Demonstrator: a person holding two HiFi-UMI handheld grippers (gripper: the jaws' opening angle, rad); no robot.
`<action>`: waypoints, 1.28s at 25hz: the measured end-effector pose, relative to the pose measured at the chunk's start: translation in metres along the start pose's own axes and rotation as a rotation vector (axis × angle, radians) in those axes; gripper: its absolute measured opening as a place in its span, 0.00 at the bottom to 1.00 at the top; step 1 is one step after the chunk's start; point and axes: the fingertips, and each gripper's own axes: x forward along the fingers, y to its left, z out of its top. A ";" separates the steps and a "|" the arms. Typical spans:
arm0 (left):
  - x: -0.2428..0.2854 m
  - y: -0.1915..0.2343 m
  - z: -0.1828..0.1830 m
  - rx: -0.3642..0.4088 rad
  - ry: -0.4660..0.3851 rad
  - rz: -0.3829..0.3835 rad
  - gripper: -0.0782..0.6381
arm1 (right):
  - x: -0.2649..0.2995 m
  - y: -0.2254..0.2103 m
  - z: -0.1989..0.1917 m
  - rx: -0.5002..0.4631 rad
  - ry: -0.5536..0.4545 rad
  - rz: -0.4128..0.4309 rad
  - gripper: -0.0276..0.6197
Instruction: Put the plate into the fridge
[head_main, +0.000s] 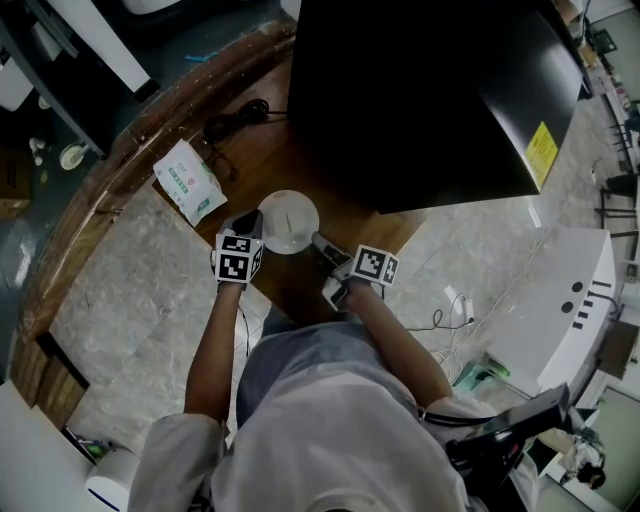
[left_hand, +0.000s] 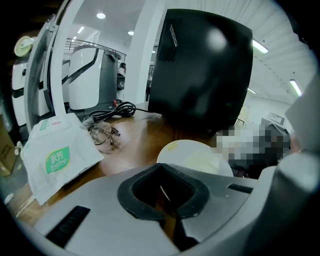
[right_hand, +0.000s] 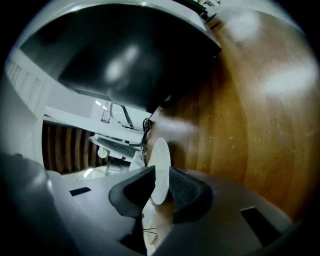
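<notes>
Our right gripper (right_hand: 159, 172) pinches the rim of the white plate (right_hand: 160, 160). Its own view shows the plate edge-on between the two dark pads, which are closed onto it from both sides. Our left gripper (left_hand: 159, 167) has its pad tips pressed together with nothing between them, and the plate lies just beyond them.

The head view places the plate over the wooden table (head_main: 300, 160), between the two grippers and close to the near corner of the black fridge (head_main: 430, 90). We cannot tell whether the plate rests on the wood or is raised off it.

Only the left gripper view shows a pair of glasses (left_hand: 102, 134) lying on the table. They sit beside a white packet with green print (left_hand: 55, 157), with a coiled black cable (left_hand: 117, 109) behind them. The right gripper view shows a broad stretch of bare wood on its right side.

The plate is near the table's front edge. Bare wood separates it from the packet on our left, and the fridge blocks the right.
</notes>
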 end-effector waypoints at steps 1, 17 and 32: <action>0.000 0.001 0.000 0.008 0.007 -0.001 0.14 | 0.000 0.003 0.003 0.018 -0.010 0.026 0.18; 0.001 0.000 -0.004 0.032 0.033 -0.003 0.14 | -0.002 0.020 0.010 -0.090 0.004 0.077 0.22; 0.002 -0.004 -0.003 0.034 0.041 -0.004 0.14 | 0.023 0.002 -0.003 -0.075 0.079 -0.053 0.10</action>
